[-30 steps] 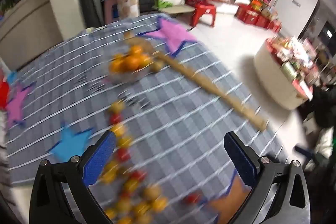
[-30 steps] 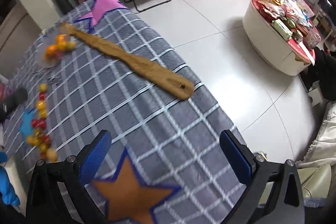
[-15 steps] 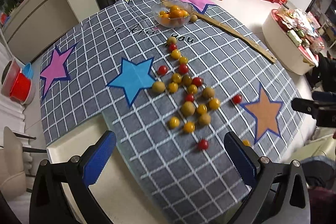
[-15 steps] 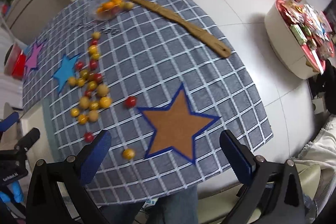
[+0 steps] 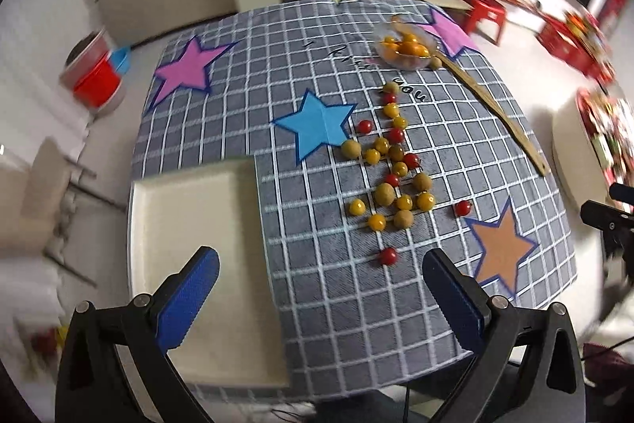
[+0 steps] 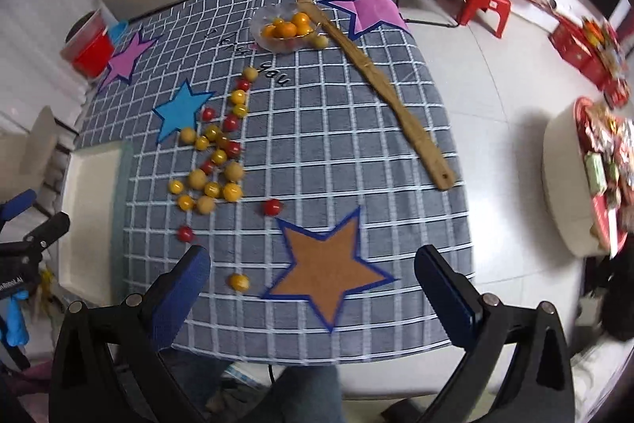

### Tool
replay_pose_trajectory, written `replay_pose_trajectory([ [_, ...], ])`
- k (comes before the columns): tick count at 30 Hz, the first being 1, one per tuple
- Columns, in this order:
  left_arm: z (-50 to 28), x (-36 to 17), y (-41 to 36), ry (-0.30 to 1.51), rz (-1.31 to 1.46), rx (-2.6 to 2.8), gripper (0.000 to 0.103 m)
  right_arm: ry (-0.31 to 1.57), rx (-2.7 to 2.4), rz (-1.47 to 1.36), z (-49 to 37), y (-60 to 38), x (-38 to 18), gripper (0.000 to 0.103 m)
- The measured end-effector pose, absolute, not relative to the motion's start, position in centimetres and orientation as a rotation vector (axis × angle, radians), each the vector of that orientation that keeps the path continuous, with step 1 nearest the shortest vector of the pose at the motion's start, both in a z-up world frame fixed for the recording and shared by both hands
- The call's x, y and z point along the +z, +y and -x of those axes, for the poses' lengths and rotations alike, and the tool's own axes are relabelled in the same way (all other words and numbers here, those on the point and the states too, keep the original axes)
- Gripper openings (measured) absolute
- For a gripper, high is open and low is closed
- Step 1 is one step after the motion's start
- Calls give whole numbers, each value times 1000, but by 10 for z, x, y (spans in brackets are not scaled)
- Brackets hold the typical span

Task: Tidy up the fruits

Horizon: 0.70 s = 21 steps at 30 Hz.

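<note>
Several small red, yellow and tan fruits [image 5: 390, 169] lie scattered on a grey checked tablecloth [image 5: 317, 304]; they also show in the right wrist view [image 6: 216, 161]. A clear bowl [image 5: 408, 48] of orange fruits stands at the far side, also in the right wrist view [image 6: 283, 28]. A cream square tray [image 5: 190, 224] lies at the near left, also in the right wrist view [image 6: 91, 217]. My left gripper [image 5: 319, 296] is open and empty, high above the near table edge. My right gripper [image 6: 313, 298] is open and empty above the orange star [image 6: 327, 264].
A long wooden stick [image 6: 376, 86] lies diagonally on the right side of the table. Paper stars, pink [image 5: 186, 70] and blue [image 5: 317, 125], lie on the cloth. A red bucket [image 5: 95, 82] stands on the floor at left. A round white display stand [image 6: 586, 177] is at right.
Both grippers have pulled back and risen from close over the table, so the whole table shows. The left view has swung left, bringing the cream tray into sight. Both stay open.
</note>
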<state>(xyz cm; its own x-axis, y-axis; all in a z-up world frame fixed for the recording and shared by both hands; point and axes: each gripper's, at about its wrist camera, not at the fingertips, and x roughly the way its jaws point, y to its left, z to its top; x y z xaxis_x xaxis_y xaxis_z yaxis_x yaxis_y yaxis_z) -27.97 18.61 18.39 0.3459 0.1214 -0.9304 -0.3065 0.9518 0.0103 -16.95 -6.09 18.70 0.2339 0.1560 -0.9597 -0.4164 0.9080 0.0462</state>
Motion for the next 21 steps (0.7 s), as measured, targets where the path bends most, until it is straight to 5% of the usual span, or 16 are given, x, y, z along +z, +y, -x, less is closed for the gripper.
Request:
replay_pose_trajectory([
  [10, 319, 186, 171, 1229, 183, 390, 103, 1368, 485, 244, 171, -70, 165, 103],
  [21, 269, 152, 192, 1259, 99, 224, 103, 1383, 370, 177, 182, -57, 148, 103],
])
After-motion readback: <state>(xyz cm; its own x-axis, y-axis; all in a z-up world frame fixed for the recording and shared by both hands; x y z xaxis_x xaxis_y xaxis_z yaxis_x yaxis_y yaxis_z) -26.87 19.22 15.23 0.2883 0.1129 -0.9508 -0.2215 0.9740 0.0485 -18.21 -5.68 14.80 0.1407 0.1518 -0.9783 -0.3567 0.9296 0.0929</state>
